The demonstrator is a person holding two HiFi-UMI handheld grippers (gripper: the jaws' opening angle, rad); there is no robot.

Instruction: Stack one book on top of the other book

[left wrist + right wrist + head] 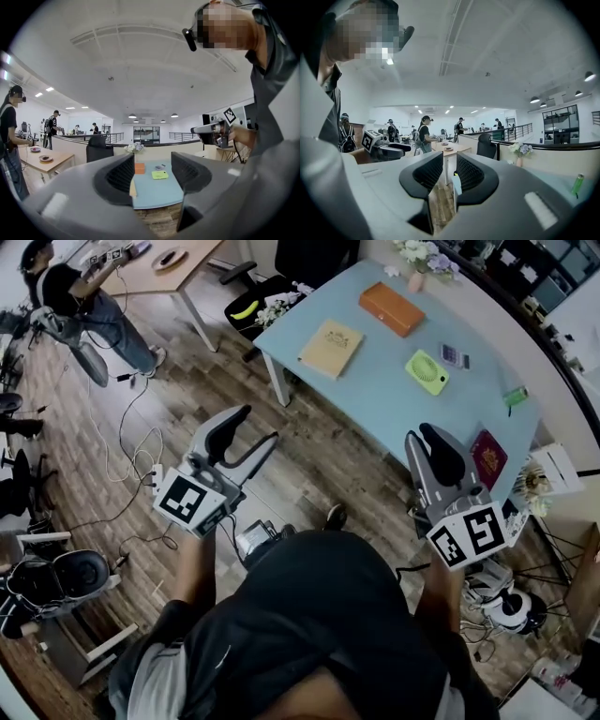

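Two books lie apart on the light blue table (375, 409). The tan book (330, 348) is near the table's left edge and the orange book (392, 308) lies farther back. Both grippers hang over the wooden floor, short of the table. My left gripper (251, 435) is open and empty; between its jaws I see the orange book (139, 168) and an edge of the tan book (132, 187). My right gripper (433, 454) is by the table's near corner. It stands open by a narrow gap (450, 177) with nothing in it.
Also on the table are a green fan-like gadget (427, 371), a small calculator (454, 355), a dark red booklet (487, 457), a green lighter (515, 397) and flowers in a vase (424, 259). Cables (122, 456) trail over the floor. A person (80, 296) works at a wooden desk far left.
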